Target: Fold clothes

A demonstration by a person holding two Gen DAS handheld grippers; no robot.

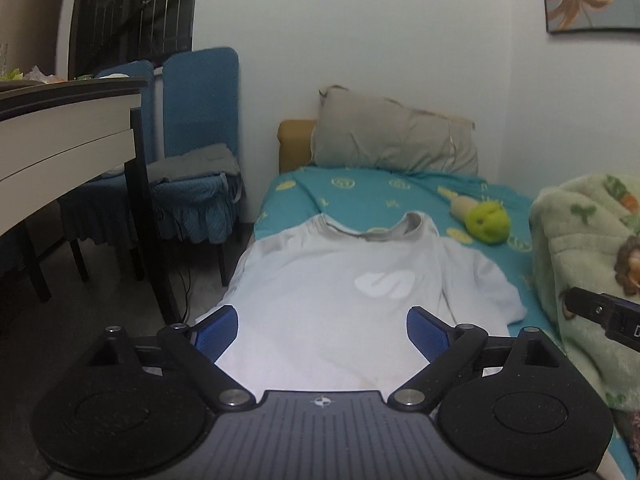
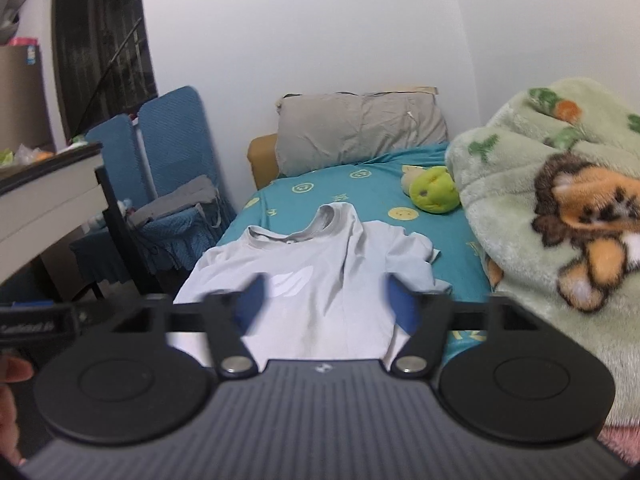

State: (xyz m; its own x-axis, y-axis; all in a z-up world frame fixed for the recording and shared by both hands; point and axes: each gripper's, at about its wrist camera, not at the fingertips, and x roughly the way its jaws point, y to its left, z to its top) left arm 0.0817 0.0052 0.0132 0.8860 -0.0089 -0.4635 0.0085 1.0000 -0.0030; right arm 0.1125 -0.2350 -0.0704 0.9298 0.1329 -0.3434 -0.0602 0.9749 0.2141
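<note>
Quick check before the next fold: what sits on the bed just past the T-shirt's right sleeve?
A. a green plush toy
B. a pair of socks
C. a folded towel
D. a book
A: a green plush toy lies on the teal sheet beyond the T-shirt.

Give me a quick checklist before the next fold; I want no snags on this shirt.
1. Left gripper empty, jaws apart: ok.
2. Right gripper empty, jaws apart: ok.
3. White T-shirt spread on the bed: ok.
4. Right sleeve lying smooth: not ok, bunched.
5. Left edge on the bed: not ok, hangs over.
6. Green plush toy off the shirt: ok.
</note>
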